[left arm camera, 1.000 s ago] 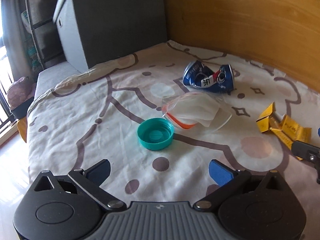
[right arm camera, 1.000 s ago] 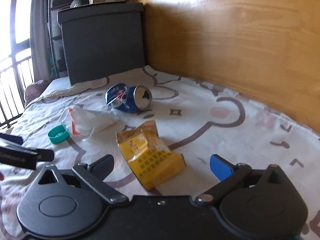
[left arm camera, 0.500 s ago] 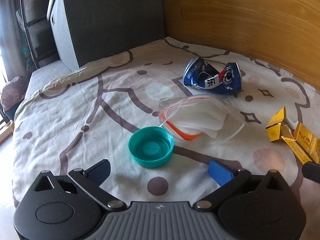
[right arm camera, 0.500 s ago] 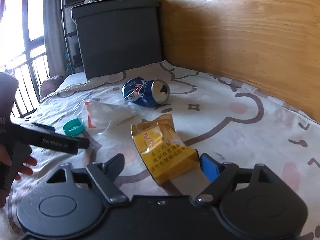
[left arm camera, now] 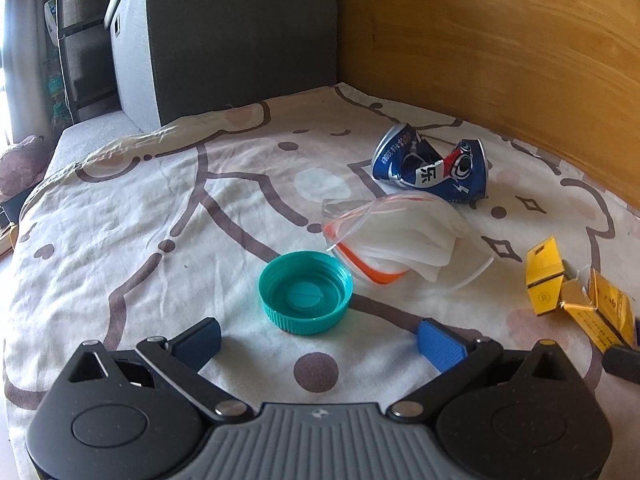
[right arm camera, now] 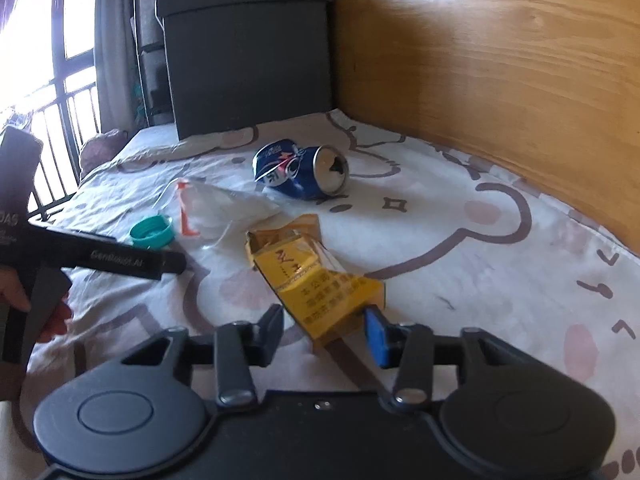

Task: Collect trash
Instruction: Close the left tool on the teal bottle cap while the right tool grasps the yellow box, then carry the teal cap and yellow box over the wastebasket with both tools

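Trash is spread over a bed sheet [left arm camera: 120, 240] printed with brown cartoon outlines, bounded at its far edge by a dark storage box [right arm camera: 248, 60] and along its right edge by a wooden panel [right arm camera: 500, 80]. The right gripper [right arm camera: 324, 330] has just been closing around the near end of a crumpled yellow cigarette pack [right arm camera: 320, 284]; the blue pad touches the pack's right side, while full contact on the left cannot be told. The left gripper [left arm camera: 318, 344] is held with its jaws wide apart just short of an upturned teal bottle cap [left arm camera: 306, 292]. A clear plastic bag [left arm camera: 400, 240] lies just beside the cap, and a crushed blue can [left arm camera: 432, 170] lies beyond it, nearer the wooden panel.
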Tool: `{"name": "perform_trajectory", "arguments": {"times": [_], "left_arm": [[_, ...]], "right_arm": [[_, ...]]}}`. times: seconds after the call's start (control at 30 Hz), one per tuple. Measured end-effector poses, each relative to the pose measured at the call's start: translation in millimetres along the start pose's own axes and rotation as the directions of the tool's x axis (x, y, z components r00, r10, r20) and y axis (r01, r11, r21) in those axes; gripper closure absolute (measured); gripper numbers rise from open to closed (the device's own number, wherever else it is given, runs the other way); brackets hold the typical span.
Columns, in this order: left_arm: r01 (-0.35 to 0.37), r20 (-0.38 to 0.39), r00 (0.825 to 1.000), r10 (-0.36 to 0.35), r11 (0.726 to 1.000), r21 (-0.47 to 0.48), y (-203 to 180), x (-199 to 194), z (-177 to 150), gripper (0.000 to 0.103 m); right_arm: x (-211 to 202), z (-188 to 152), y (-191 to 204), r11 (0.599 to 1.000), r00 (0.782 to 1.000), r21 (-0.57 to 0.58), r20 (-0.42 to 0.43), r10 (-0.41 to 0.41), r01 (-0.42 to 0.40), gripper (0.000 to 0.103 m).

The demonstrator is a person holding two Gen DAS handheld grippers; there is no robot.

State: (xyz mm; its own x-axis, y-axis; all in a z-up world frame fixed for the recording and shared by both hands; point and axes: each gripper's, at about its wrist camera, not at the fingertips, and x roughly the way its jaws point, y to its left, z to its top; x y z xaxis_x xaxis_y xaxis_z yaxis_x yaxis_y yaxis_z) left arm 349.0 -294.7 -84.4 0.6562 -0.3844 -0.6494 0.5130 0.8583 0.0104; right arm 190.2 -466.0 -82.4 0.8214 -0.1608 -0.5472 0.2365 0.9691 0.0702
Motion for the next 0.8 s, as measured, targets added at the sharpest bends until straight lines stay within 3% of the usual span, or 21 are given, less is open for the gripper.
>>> {"name": "perform_trajectory", "arguments": {"times": [0.23,0.3,0.4,0.53,0.67,0.8], "left_arm": [[-0.014,0.035,0.999,0.016,0.998,-0.054,12,2,4,0.004],[-0.012,0.045,0.999,0.015,0.998,-0.059,14,2,5,0.01],[-0.009,0.051,0.999,0.011,0.999,-0.035,13,4,7,0.019],[0.002,0.06,0.998,-0.003,1.0,0.014,7,6,10,0.034],[0.012,0.059,0.998,-0.015,0.998,0.06,-1,1,9,0.053],[0.031,0.047,0.998,-0.035,0.996,0.082,-5,-8,3,0.053]], "right_arm": [[-11,-1,5,0.999,0.999,-0.05,-0.041,0.017,-0.019,0.066],[-15,1,3,0.999,1.0,-0.034,-0.018,0.024,-0.025,0.049],[-15,3,-5,1.0,1.0,0.003,0.015,0.022,-0.022,0.031],[-10,6,-15,0.998,0.999,0.058,0.046,0.028,-0.031,0.027],[3,16,-23,0.987,0.992,0.123,0.093,0.089,-0.101,0.025],[22,20,-23,0.989,0.992,0.105,0.077,0.1,-0.108,0.022]]}}
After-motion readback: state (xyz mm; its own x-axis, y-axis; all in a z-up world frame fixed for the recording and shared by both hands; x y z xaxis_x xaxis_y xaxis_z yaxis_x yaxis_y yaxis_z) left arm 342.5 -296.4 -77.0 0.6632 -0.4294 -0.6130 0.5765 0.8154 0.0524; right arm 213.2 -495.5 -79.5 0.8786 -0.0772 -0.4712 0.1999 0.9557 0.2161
